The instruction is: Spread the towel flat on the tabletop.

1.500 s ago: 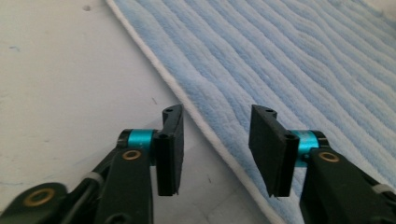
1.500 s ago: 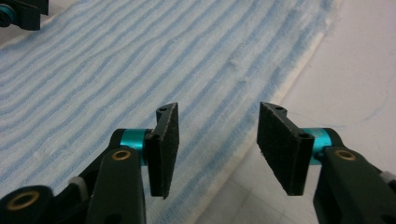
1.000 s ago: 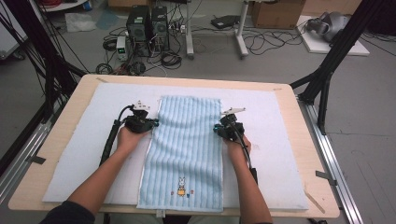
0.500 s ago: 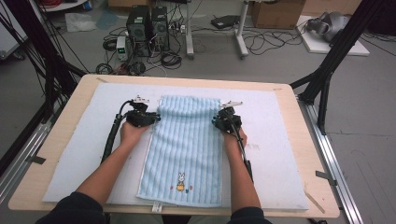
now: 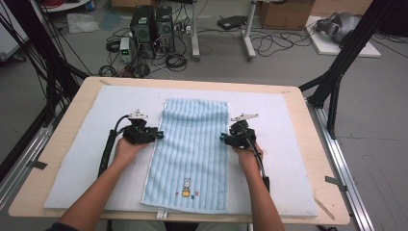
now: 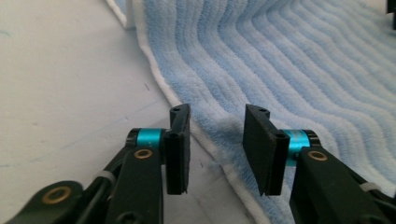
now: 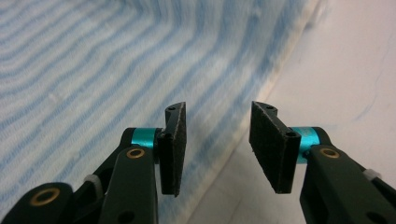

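Observation:
A light blue striped towel lies flat and lengthwise on the white mat, with a small rabbit picture near its front end. My left gripper sits at the towel's left edge. It is open, and its jaws parted from shut and have just been closing a little. In the left gripper view the towel's white hem runs under the gap of the left gripper, untouched by the pads. My right gripper is at the right edge. Its jaws have just been opening, and the right gripper stands over the towel hem without gripping it.
The mat covers most of a wooden table. Black frame legs stand at both far corners. On the floor behind are computer towers, tangled cables and boxes. Bare mat lies outside each towel edge.
Both grippers were shut at the towel's side edges a second ago and now stand open. Both hands have drawn back toward the person along the edges. The towel lies as before.

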A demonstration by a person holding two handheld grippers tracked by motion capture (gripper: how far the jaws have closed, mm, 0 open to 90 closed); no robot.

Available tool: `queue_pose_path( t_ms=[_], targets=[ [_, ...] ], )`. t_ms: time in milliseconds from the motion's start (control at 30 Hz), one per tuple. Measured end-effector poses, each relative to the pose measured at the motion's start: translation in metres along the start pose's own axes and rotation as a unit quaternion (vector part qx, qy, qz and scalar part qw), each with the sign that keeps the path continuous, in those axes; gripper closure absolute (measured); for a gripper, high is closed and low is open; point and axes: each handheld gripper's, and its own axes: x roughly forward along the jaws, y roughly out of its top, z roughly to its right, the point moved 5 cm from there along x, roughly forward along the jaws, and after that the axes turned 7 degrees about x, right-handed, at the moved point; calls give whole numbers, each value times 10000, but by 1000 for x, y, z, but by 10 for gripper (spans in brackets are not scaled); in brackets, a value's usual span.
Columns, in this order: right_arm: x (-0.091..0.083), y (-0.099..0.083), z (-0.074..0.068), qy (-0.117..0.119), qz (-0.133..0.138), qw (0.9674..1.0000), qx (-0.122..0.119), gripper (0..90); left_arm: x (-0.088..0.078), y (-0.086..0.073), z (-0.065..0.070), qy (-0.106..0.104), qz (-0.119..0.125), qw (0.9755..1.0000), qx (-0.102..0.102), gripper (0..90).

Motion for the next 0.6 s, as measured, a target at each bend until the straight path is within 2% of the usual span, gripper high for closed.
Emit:
queue_pose_path(
  t_ms=[33,67,100,167,233,267,333,367,433,500,567,600],
  targets=[
    [1,-1,-1,2,-47,10000,-47,730,0,0,0,44,-17,10000,36,799],
    [3,0,-2,-83,-60,9998,-150,831,2,1,1,25,5,10000,-54,866],
    [4,1,-3,-104,-44,9997,-208,863,2,1,1,73,-22,10000,-26,870],
    [7,3,-3,-209,5,9994,-267,873,4,3,0,196,37,9995,-231,874],
    [10,5,-1,-356,90,9991,-228,874,7,4,-4,322,115,9985,-432,875],
    [11,7,2,-500,167,9983,-231,874,7,4,-5,356,101,9981,-493,875],
    [14,8,5,-542,273,9981,-139,864,7,4,-5,396,118,9976,-557,869],
    [14,8,5,-550,302,9980,-85,829,7,4,-4,392,136,9975,-577,837],
    [12,7,3,-534,291,9981,-122,715,2,3,-3,293,133,9976,-606,647],
    [6,6,1,-420,286,9986,-145,674,-4,-1,1,152,108,9983,-543,604],
    [-3,4,-3,-308,441,9983,-219,653,-12,-6,6,93,205,9989,-416,573],
    [-7,3,-5,-192,486,9983,-240,636,-16,-9,9,28,178,9992,-365,574]
  ],
)
